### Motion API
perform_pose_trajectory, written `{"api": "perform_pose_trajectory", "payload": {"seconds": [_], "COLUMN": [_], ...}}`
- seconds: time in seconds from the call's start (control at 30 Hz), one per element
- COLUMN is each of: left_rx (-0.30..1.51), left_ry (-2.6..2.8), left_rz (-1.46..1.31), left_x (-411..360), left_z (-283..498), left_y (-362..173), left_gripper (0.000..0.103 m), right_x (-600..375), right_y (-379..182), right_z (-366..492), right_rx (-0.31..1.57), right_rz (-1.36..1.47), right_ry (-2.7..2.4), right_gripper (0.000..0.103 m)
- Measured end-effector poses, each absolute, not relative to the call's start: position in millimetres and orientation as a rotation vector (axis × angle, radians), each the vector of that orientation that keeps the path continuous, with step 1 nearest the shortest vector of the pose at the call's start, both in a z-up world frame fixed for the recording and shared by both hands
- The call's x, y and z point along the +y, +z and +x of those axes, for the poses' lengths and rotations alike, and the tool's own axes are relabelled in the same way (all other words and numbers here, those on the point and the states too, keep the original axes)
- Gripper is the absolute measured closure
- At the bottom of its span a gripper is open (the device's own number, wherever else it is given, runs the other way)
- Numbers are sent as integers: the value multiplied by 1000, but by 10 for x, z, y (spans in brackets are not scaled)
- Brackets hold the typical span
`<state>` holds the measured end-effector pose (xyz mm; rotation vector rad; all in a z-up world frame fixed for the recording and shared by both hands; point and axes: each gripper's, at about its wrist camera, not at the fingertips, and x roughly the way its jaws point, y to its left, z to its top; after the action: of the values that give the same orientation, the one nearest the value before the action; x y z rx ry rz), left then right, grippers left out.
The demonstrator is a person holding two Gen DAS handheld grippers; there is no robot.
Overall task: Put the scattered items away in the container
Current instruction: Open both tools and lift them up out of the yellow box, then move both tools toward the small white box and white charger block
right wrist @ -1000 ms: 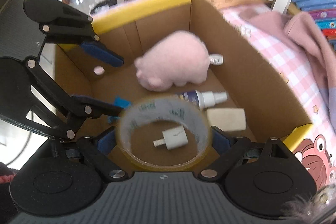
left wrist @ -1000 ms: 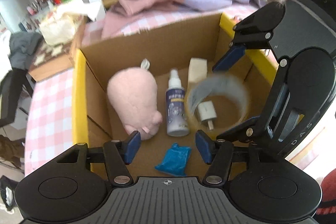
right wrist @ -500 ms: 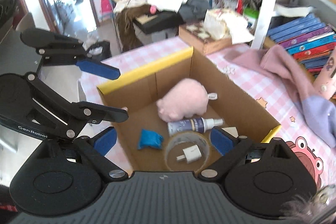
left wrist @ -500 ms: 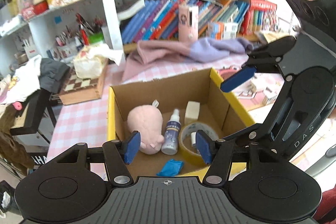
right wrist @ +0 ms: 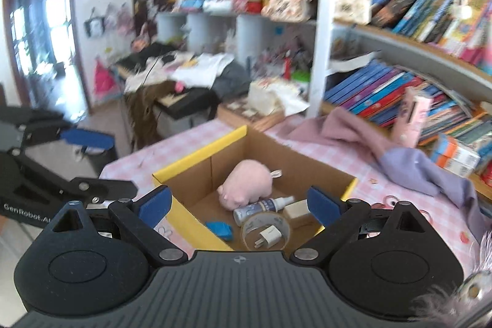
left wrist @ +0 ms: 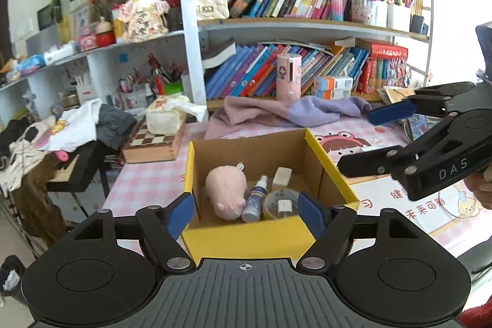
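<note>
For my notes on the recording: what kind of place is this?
Probably a lived-in home study or bedroom: crowded shelves of colourful books, a pink checked tablecloth under the yellow-rimmed cardboard box, and clothes heaped on a black keyboard.

A brown cardboard box (left wrist: 316,165) with yellow outer faces holds a pink plush toy (left wrist: 227,188), a white-and-blue spray bottle (left wrist: 254,200) and a blue packet (right wrist: 219,229), on a pink-and-white checked counter (left wrist: 147,183).

Left gripper (left wrist: 246,212) spread wide, empty, above the box (left wrist: 246,237); inside lie plush (left wrist: 226,189), spray bottle (left wrist: 255,200), tape roll (left wrist: 281,203), charger (left wrist: 283,206); right gripper (left wrist: 378,137) also gapes
</note>
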<state>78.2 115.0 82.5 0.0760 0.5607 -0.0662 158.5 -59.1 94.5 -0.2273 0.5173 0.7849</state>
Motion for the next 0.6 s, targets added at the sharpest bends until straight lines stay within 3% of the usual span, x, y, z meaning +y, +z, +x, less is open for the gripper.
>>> {"api": "perform_pose_trajectory", "payload": {"seconds": [0.6], "left_rx": [494], "left_ry": [76], "left_rz": [-6], "left_x": [920], "left_z": [-173], "left_y": [566], "left_gripper": [21], "right_x": [-1130], "right_y": [684], "right_z": [356], "right_rx": [360], "right_rz": [-140], "right_ry": [398], "right_gripper": [7]}}
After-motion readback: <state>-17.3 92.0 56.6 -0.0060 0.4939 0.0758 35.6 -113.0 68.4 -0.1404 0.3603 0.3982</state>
